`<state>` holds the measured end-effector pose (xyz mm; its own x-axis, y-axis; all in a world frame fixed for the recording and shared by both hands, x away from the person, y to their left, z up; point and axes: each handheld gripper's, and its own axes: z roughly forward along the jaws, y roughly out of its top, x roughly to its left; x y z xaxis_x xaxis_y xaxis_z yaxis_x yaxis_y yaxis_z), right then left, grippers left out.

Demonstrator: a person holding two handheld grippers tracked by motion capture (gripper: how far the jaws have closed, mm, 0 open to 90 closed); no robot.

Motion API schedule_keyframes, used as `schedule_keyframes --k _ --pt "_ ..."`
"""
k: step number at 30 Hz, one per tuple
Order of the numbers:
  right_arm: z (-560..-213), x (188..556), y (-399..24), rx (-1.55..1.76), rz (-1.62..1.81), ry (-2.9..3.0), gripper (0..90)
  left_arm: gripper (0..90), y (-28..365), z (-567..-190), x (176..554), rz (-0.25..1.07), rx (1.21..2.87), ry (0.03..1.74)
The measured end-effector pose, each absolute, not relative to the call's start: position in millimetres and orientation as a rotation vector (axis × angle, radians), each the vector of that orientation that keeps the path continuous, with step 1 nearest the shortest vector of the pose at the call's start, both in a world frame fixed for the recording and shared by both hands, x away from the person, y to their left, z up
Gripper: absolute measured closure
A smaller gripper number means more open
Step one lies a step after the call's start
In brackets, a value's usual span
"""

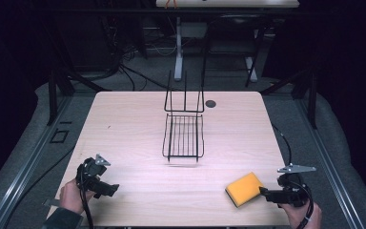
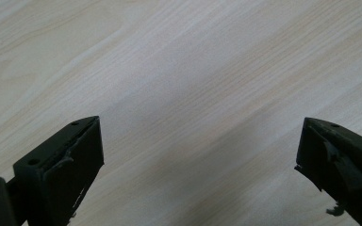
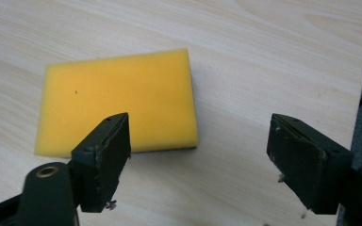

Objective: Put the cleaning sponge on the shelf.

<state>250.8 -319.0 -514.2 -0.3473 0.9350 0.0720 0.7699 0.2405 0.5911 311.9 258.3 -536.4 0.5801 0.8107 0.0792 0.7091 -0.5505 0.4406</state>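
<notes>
Right up close in the right gripper view are my right gripper's [image 3: 199, 155] two black jaws, spread wide with nothing between them. Just past them lies the yellow sponge [image 3: 118, 106], flat on the table [image 3: 273, 52]. One jaw covers a bit of the sponge's near edge, but I can't tell if it touches. I think I am holding the gripper low and pointed this way so it can slide in and pinch the sponge.

My left gripper [image 2: 198, 160] is also wide, with bare wood under it. From the high view it sits near the left front corner [image 1: 106, 187], well apart from everything. I guess it is just waiting.

From above, the sponge [image 1: 244, 189] sits near the front right corner of the table, close to the front edge, so a push the wrong way could knock it off.

Farther out, in the middle, stands a black wire rack [image 1: 184, 136] with a tall back. Open wood lies between the sponge and the rack, so there is lots of room to move.
</notes>
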Motion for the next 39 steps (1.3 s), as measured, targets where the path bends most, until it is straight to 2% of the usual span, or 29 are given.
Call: schedule_keyframes --k 4,9,15,18,19,26,31,39 --pt "-516 261 -314 1.577 0.806 2.245 31.5 1.5 257 -538 313 0.389 2.460 1.236" --pt "-523 271 -313 1.607 0.803 2.281 45.6 1.6 255 -539 314 0.383 2.474 1.231" --pt "-532 279 -314 1.666 0.785 2.321 56.1 1.7 254 -540 314 0.379 2.482 1.226" --pt "-534 280 -315 1.676 0.795 2.328 60.2 2.0 254 -540 314 0.378 2.485 1.225" --pt "-536 280 -316 1.680 0.812 2.335 67.1 2.0 254 -541 314 0.375 2.486 1.225" --pt "-540 277 -313 1.679 0.826 2.325 81.0 2.4 254 -540 314 0.377 2.491 1.221" --pt "-540 274 -312 1.665 0.825 2.307 85.6 2.7 254 -540 313 0.375 2.493 1.217" --pt "-531 270 -313 1.658 0.896 2.264 87.1 2.8 255 -540 314 0.370 2.490 1.218"
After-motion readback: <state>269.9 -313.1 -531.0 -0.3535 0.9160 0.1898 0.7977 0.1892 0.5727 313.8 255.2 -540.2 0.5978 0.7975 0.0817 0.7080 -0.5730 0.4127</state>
